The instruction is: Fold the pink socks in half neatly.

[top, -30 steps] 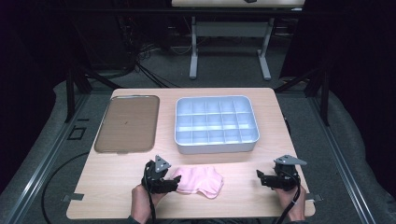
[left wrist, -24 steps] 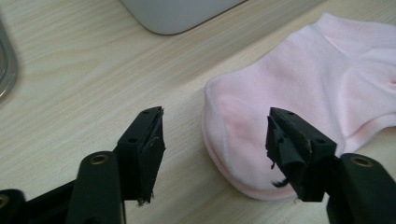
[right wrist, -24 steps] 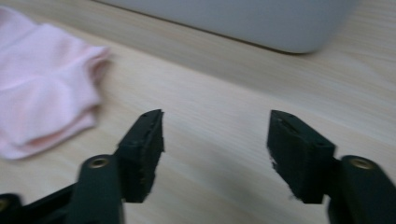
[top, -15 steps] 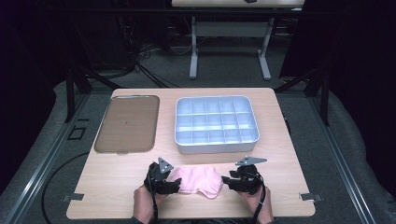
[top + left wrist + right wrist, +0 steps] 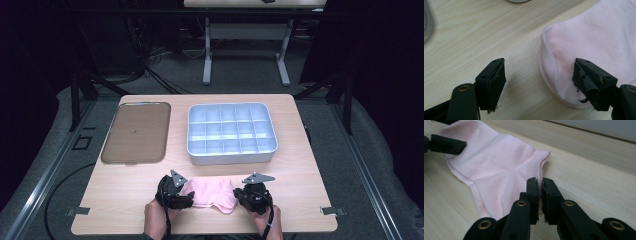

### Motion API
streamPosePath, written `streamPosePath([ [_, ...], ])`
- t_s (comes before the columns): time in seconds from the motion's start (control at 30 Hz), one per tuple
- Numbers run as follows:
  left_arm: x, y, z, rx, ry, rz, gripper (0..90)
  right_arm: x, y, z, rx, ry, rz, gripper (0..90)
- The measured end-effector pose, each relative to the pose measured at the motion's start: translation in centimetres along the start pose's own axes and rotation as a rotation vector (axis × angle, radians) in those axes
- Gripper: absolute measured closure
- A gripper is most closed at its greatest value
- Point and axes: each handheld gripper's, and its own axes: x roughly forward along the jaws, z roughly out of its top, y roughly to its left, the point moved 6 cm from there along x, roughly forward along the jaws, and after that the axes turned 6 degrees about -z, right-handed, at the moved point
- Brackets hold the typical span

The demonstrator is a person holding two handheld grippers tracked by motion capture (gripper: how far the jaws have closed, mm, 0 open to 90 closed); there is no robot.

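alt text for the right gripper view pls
The right gripper, jaws pinched together on the near edge of a pink sock lying flat on a wooden table. At the sock's far end, one black jaw of the left gripper lies over the fabric.

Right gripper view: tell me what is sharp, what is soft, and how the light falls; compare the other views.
Right gripper view: the claw near the lens is slightly soft, the pink sock evenly lit. Left gripper view: sock crisp, soft shadows. High view: the table is bright, surroundings dark.
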Motion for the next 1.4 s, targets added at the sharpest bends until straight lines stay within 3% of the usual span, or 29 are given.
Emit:
streamPosePath([
  [0.27,0.0,-0.1,0.1,0.000,0.010,0.013,25.8,-1.0,-0.1,-0.2,0.023,-0.009,-0.028,84.1],
  [0.37,0.1,-0.1,0.1,-0.004,0.008,0.018,25.8,-1.2,0.4,-0.6,0.019,0.015,-0.041,82.5],
  [0.47,0.0,-0.2,0.1,-0.008,0.006,0.017,25.8,-0.5,0.7,-1.1,0.003,0.040,-0.051,71.6],
  [0.67,-0.1,-0.2,0.0,0.003,0.005,0.016,25.0,-0.5,0.5,-1.3,-0.050,0.029,-0.119,53.1],
  [1.0,0.1,-1.2,-0.1,0.015,-0.011,-0.038,23.0,-0.4,-1.8,-0.9,-0.100,0.023,-0.198,46.4],
  [1.13,0.2,-1.5,0.0,0.021,-0.019,-0.062,21.1,-0.2,-2.7,-0.5,-0.127,0.017,-0.178,45.8],
  [1.3,-0.5,-1.5,0.4,0.003,-0.071,-0.093,20.4,0.0,-3.7,-0.1,-0.158,0.025,-0.177,43.0],
  [1.4,-1.1,-1.4,0.7,-0.029,-0.108,-0.123,22.5,0.2,-3.9,0.0,-0.143,0.015,-0.155,41.6],
])
